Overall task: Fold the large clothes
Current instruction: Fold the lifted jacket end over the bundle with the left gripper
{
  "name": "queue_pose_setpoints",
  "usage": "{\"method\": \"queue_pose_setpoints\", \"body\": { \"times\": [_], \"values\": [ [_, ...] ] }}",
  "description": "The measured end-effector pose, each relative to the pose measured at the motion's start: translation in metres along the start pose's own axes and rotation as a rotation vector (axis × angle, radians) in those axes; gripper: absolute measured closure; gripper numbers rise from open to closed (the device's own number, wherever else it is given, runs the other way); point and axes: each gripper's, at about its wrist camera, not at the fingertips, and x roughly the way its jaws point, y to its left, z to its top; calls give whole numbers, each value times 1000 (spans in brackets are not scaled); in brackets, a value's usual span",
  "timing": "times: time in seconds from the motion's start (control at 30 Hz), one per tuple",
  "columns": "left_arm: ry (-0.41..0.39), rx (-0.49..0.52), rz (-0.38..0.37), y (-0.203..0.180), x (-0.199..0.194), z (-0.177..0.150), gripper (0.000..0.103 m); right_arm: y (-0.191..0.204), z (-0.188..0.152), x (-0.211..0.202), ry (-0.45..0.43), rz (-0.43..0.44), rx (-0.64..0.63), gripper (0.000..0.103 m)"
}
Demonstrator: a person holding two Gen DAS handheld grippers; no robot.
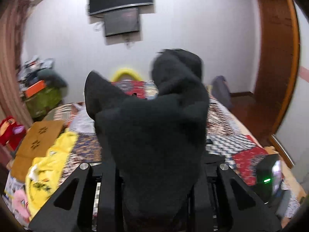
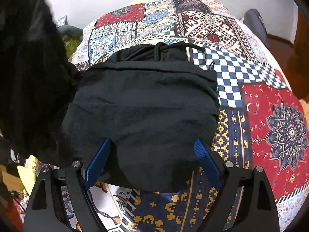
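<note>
A large black garment (image 2: 143,100) lies partly folded on the patchwork bedspread (image 2: 270,116), its drawstring waist (image 2: 160,50) at the far side. My right gripper (image 2: 152,145) is open, its blue fingers (image 2: 98,162) on either side of the garment's near edge. My left gripper (image 1: 154,174) is shut on part of the black garment (image 1: 154,127) and holds it up above the bed; the cloth hides its fingertips. That lifted cloth hangs at the left of the right wrist view (image 2: 29,77).
Yellow clothes (image 1: 50,164) and brown cardboard (image 1: 36,139) lie on the bed's left side. A black device with a green light (image 1: 268,177) sits at the right. Clutter (image 1: 40,89) stands at the far left. Two screens (image 1: 119,3) hang on the wall. A wooden door frame (image 1: 276,58) stands right.
</note>
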Motion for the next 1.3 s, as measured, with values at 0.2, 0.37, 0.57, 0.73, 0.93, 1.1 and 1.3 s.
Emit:
{"method": "queue_pose_setpoints", "body": {
  "times": [0.2, 0.37, 0.57, 0.73, 0.93, 1.1, 1.3],
  "values": [
    [138, 36, -177, -41, 32, -4, 79, -1, -1, 7, 8, 12, -3, 16],
    [302, -50, -339, -37, 58, -22, 77, -3, -1, 7, 9, 6, -31, 16],
    [392, -110, -447, -25, 67, -39, 76, -12, -13, -12, 0, -60, -92, 17],
    [419, -76, -442, -35, 69, -54, 75, -38, -22, -28, 15, -133, -60, 17],
    [389, 94, -385, -58, 52, -64, 55, -60, -23, -46, 7, -176, -14, 17],
    [374, 231, -384, -68, 22, -55, 27, -62, -26, -71, -26, -181, -2, 17],
    [287, 155, -390, -41, -32, -32, 21, -50, -15, -98, -85, -149, -6, 17]
  ]
}}
